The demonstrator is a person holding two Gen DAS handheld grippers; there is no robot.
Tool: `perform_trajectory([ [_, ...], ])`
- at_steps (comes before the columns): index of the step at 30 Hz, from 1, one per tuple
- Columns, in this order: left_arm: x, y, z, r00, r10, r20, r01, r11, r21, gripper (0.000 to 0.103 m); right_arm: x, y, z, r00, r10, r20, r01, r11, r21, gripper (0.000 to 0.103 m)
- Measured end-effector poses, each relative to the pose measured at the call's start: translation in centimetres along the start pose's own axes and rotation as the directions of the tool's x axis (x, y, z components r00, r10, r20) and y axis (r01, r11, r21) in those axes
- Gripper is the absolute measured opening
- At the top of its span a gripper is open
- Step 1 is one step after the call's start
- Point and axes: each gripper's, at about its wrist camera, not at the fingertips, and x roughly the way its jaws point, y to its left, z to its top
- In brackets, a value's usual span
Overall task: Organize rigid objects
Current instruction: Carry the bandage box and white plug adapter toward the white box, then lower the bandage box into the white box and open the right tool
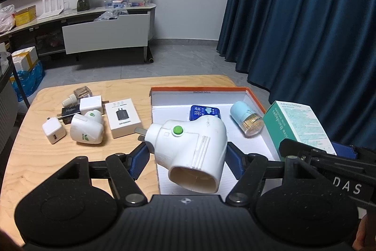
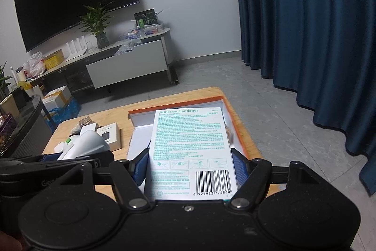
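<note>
My left gripper (image 1: 186, 160) is shut on a white plug-in device with a green button (image 1: 190, 147), held above the near left part of an orange-rimmed white tray (image 1: 199, 89). Its metal prongs point left. My right gripper (image 2: 189, 167) is shut on a white and teal adhesive bandages box (image 2: 188, 147), which hangs over the same tray (image 2: 175, 105) and hides most of it. That box (image 1: 298, 126) shows at the right of the left wrist view. A blue packet (image 1: 204, 111) and a light blue cylinder with a clear cap (image 1: 246, 120) lie in the tray.
On the wooden table (image 1: 30, 161) left of the tray lie a second white plug-in device (image 1: 87, 129), a white charger box (image 1: 122, 118), a white cube charger (image 1: 53, 133), a white adapter (image 1: 90, 104), a black adapter (image 1: 69, 112) and a small bottle (image 1: 82, 92). A blue curtain (image 1: 305, 15) hangs at the right.
</note>
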Motion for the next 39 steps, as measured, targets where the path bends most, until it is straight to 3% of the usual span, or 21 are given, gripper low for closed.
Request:
perform_trajectory([
  [39, 3.3, -2.5, 1.2, 1.0, -0.017, -0.023, 0.018, 0.999, 0.037, 0.07, 2.8, -2.0, 1.1, 0.999, -0.039, -0.006, 0.039, 0.999, 0.015, 0.084],
])
